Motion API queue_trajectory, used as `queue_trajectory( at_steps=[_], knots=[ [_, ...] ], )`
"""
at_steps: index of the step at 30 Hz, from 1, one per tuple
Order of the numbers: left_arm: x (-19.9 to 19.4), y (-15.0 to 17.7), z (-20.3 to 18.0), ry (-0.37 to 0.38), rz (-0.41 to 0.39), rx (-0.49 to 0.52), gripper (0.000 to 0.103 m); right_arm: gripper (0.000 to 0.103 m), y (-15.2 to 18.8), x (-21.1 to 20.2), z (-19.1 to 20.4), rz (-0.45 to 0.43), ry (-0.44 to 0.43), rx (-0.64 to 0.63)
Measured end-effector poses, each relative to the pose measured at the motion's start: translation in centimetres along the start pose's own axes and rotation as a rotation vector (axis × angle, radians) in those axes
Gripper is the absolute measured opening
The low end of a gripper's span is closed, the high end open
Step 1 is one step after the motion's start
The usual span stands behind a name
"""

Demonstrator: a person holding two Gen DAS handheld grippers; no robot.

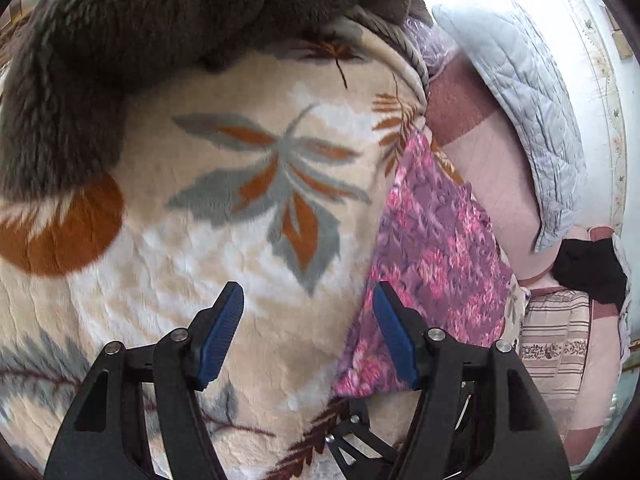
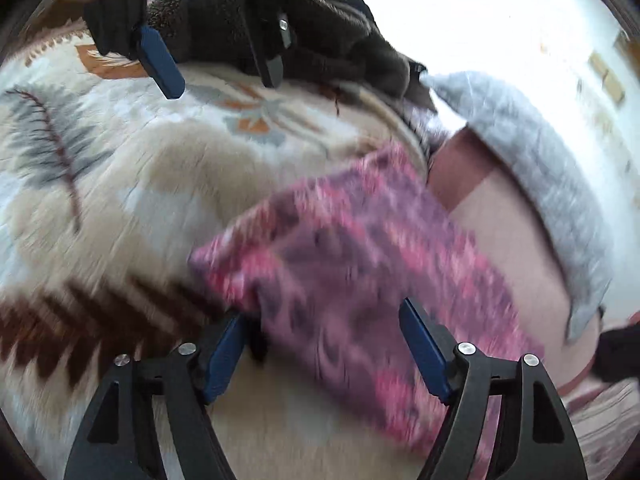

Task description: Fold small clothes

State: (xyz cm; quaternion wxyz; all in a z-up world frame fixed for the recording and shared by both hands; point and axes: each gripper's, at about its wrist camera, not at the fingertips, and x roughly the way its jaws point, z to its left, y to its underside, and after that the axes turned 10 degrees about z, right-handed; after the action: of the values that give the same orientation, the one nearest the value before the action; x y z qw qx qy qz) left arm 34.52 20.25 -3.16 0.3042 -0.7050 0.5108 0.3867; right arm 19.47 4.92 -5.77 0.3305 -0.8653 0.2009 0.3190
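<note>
One folded pink floral cloth (image 1: 432,248) lies on one leaf-patterned blanket (image 1: 224,240); one brown fleece garment (image 1: 132,40) sits beyond. Left tongs (image 1: 308,332) and right tongs (image 2: 320,344) both spread, pinching nothing.

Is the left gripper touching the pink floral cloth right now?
Apart. The right wrist view shows the left gripper up by the dark fleece, blanket between it and the pink floral cloth.

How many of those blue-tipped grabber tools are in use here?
2. The right gripper hovers open above the pink floral cloth; the left gripper hangs open by the dark fuzzy garment.
</note>
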Motion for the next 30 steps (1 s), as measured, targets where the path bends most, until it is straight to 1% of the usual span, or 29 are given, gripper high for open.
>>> queue_trajectory(
  at_steps=[2,3,4,5,6,8,11,16,20,21,22,23,25,26,29,30],
  knots=[
    [0.0,-0.8,0.0,0.019,-0.001,-0.013,0.066,0.074,-0.7,0.3,0.3,-0.018,0.061,-0.005],
    [0.1,-1.2,-0.2,0.027,0.003,-0.018,0.066,0.057,-0.9,0.7,0.3,-0.018,0.101,-0.005],
    [0.4,-1.6,-0.4,0.032,0.011,-0.021,0.066,0.029,-1.2,1.0,0.1,-0.008,0.106,-0.005],
    [0.7,-2.0,-0.9,0.036,0.021,-0.017,0.066,0.018,-1.3,1.4,-0.2,-0.003,0.086,0.005],
    [1.0,-2.3,-1.3,0.038,0.029,-0.009,0.066,0.013,-1.2,1.5,-0.9,-0.012,0.07,0.033],
    [1.9,-2.9,-2.7,0.043,0.048,0.023,0.066,0.013,-1.0,0.6,-1.8,-0.066,0.067,0.076],
    [3.7,-3.9,-5.4,0.049,0.085,0.088,0.066,0.01,-0.5,-1.1,-2.9,-0.144,0.075,0.11],
    [7.3,-5.6,-9.2,0.052,0.137,0.146,0.066,0.009,0.3,-1.9,-3.9,-0.183,0.057,0.098],
    [10.5,-6.2,-11.6,-0.023,0.203,0.223,0.065,0.009,0.6,-2.1,-4.4,-0.196,0.033,0.107],
    [11.0,-6.1,-12.0,-0.037,0.209,0.238,0.055,0.009,0.6,-2.2,-4.6,-0.201,0.025,0.116],
    [11.2,-6.1,-12.4,-0.047,0.21,0.254,0.042,0.009,0.7,-2.2,-4.7,-0.205,0.021,0.123],
    [11.4,-6.0,-12.9,-0.062,0.215,0.268,0.017,0.009,0.7,-2.2,-5.0,-0.207,0.011,0.132],
    [11.0,-5.9,-13.3,-0.083,0.188,0.267,0.011,0.009,1.0,-2.3,-5.5,-0.208,-0.009,0.151],
    [10.5,-5.9,-13.6,-0.073,0.171,0.266,0.007,0.009,1.1,-2.4,-5.7,-0.211,-0.015,0.163],
    [8.7,-5.2,-14.7,-0.019,0.127,0.261,0.007,0.009,1.7,-3.2,-7.7,-0.222,-0.051,0.242],
    [8.2,-4.9,-15.2,-0.015,0.115,0.27,0.006,0.009,2.0,-3.6,-8.5,-0.227,-0.058,0.274]
  ],
)
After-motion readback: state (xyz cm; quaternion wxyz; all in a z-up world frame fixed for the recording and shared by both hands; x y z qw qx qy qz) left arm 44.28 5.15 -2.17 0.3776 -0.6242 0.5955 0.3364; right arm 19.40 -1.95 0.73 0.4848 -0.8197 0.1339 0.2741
